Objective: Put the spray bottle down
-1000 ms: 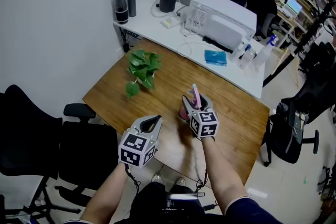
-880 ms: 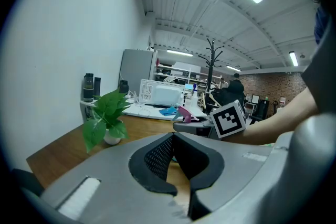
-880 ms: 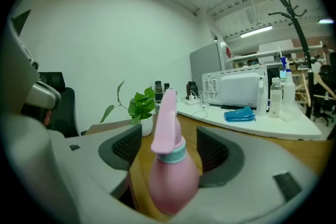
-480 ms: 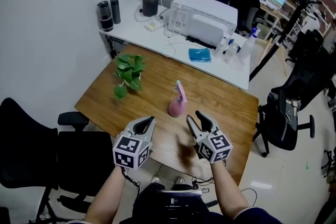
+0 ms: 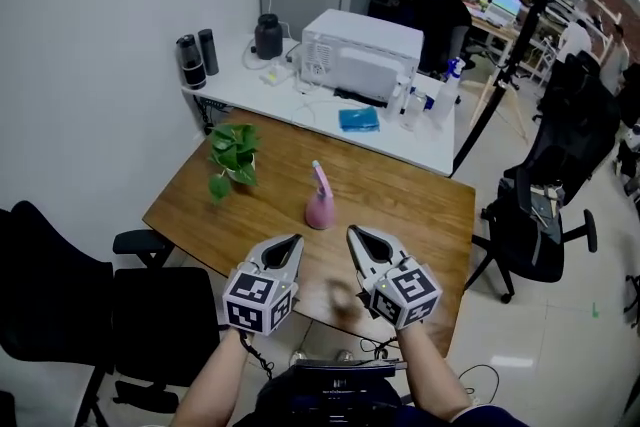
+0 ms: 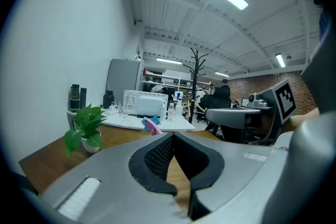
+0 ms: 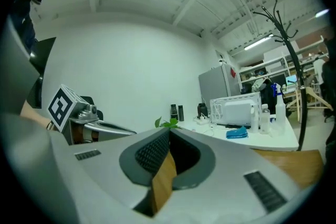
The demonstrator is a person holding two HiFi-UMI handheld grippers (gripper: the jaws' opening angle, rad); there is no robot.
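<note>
The pink spray bottle [image 5: 319, 201] stands upright on its own near the middle of the wooden table [image 5: 410, 200]. In the left gripper view the spray bottle [image 6: 152, 126] shows just above the jaws. Both grippers hover over the table's near edge, well short of the bottle. My left gripper [image 5: 293, 242] is shut with nothing in it, its tips meeting in the left gripper view [image 6: 172, 135]. To the right of it, my right gripper [image 5: 356, 235] is also shut and empty [image 7: 169, 131]. The right gripper's jaws hide the bottle in its own view.
A small potted plant [image 5: 232, 158] sits on the table's far left corner. Behind stands a white table [image 5: 300, 107] with a white machine [image 5: 362, 55], bottles and a blue cloth. Black office chairs flank the table, one on the left [image 5: 60, 300] and one on the right [image 5: 540, 215].
My right gripper let go of the spray bottle, drew back toward me and closed. The bottle now stands free on the table. The left gripper also pulled back a little.
</note>
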